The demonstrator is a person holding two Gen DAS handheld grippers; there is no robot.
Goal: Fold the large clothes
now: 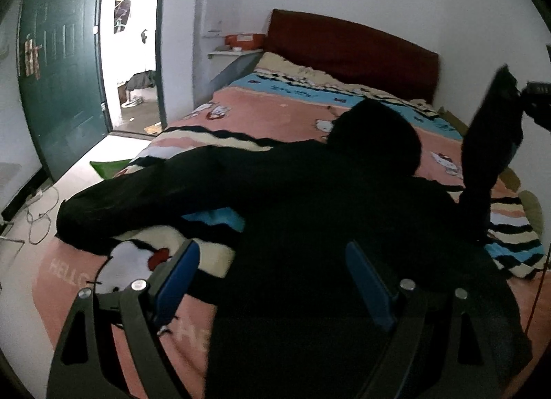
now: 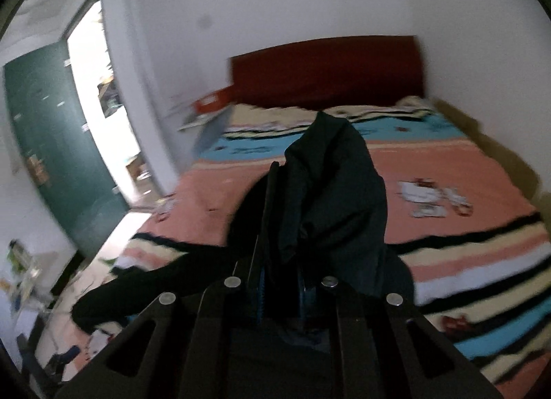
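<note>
One green door (image 1: 62,82) nr bed (image 1: 275,113)

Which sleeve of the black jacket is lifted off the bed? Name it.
The sleeve at the right of the left wrist view, pinched in the right gripper and raised. The other sleeve lies flat on the blanket, stretched toward the green door.

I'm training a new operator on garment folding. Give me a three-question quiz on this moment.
1. True or false: the left tongs are clamped on the black hooded jacket.
2. Which tongs hold the lifted sleeve? A) left B) right C) neither
3. Fill in: the other sleeve lies flat on the ____, pointing toward the green door.

Key: 1 false, they stand open above it; 2 B; 3 bed.
</note>
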